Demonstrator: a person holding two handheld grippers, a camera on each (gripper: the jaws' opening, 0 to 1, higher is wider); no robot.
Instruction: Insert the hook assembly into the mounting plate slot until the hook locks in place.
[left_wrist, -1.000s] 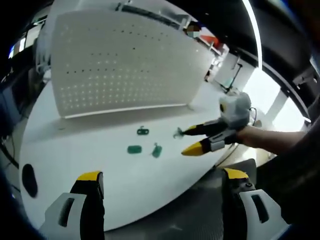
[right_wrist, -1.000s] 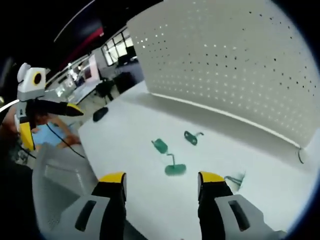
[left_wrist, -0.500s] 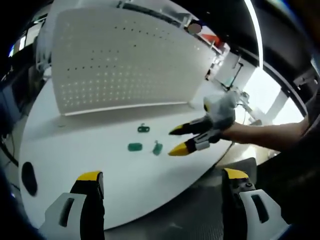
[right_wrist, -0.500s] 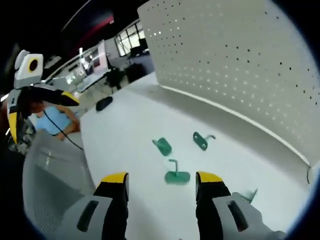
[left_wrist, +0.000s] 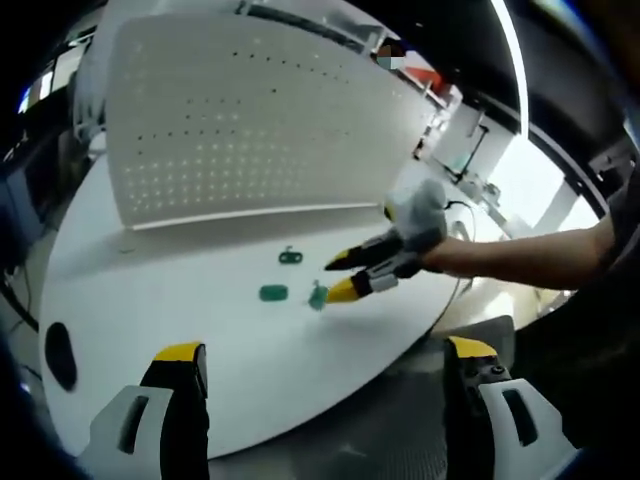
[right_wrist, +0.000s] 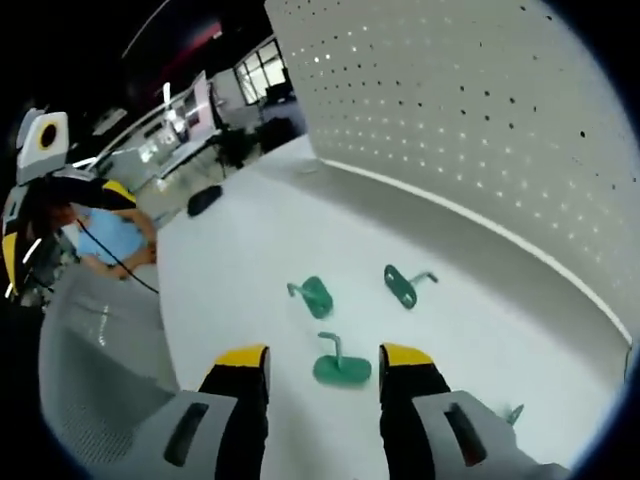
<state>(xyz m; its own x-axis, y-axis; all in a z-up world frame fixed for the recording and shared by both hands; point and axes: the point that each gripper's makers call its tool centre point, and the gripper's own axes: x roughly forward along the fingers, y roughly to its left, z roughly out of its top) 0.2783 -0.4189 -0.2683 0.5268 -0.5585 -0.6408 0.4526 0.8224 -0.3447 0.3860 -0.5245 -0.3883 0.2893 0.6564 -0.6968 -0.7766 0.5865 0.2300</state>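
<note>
In the left gripper view, the left gripper (left_wrist: 320, 375) stands wide open at the bottom of the frame over the white counter (left_wrist: 150, 300), with the white perforated mounting plate (left_wrist: 250, 120) upright across the upper left. In the right gripper view, three green hooks lie on the counter mid-frame: one (right_wrist: 313, 296) at left, one (right_wrist: 340, 367) just ahead of the right gripper (right_wrist: 325, 360), whose jaws stand apart with nothing between them, and one (right_wrist: 402, 286) further right.

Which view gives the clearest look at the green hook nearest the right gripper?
The right gripper view: the nearest green hook lies large between that gripper's open jaws, its base and upright stem distinct. In the left gripper view it is a small green blob beside the right gripper.
</note>
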